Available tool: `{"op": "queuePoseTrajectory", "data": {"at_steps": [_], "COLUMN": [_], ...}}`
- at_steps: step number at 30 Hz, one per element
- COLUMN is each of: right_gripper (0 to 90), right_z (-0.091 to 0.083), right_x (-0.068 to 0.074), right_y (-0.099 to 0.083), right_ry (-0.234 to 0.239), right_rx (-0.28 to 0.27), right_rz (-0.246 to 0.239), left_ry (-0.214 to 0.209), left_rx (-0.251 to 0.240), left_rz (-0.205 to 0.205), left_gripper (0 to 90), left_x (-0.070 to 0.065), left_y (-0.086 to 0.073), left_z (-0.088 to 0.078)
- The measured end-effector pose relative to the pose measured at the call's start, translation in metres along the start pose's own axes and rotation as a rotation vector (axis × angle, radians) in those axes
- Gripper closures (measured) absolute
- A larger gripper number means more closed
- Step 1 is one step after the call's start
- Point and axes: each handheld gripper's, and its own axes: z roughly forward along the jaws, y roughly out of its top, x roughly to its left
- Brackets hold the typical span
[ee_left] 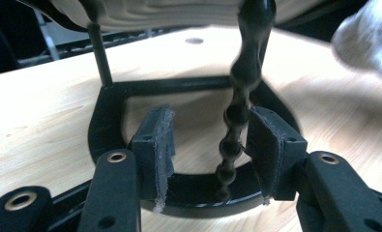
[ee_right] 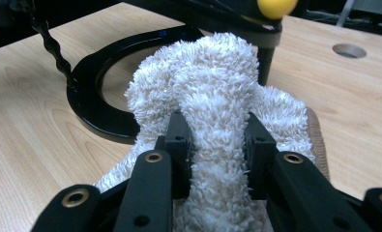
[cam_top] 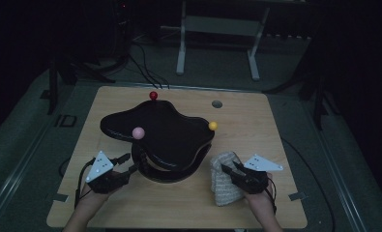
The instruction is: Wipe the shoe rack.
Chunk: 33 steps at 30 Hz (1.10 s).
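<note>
**Desk:** What's in hand at the table?

**Photographer:** The right gripper (ee_right: 216, 145) has its jaws pinched on a bunched white towel (ee_right: 213, 96), at the near right of the wooden table (cam_top: 256, 121), just beside the black stand (cam_top: 159, 135) with its coloured balls.

**Desk:** And the left?

**Photographer:** The left gripper (ee_left: 208, 145) stands half-wide; a beaded black post (ee_left: 237, 121) of the stand sits between the pads, ungripped.

**Desk:** Progress?

**Photographer:** Towel picked up; any wiping looks still ahead.
</note>
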Motion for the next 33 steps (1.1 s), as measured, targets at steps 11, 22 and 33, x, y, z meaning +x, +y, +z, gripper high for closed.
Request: {"op": "queuePoseTrajectory", "data": {"at_steps": [11,22,33], "right_gripper": [70.8,70.7,70.7], "right_z": [0.000,0.000,-0.007], "right_x": [-0.005,-0.002,-0.001], "right_y": [-0.012,-0.016,-0.022], "right_ry": [-0.005,0.003,-0.016], "right_rx": [-0.005,0.007,0.005], "right_rz": [0.032,0.053,0.046], "left_ry": [0.070,0.084,0.047], "left_rx": [0.105,0.141,0.129], "left_rz": [0.001,0.042,0.038], "left_gripper": [85.0,88.0,87.8], "left_x": [0.004,-0.007,-0.020], "left_y": [-0.012,-0.019,-0.020], "left_z": [0.027,0.049,0.052]}}
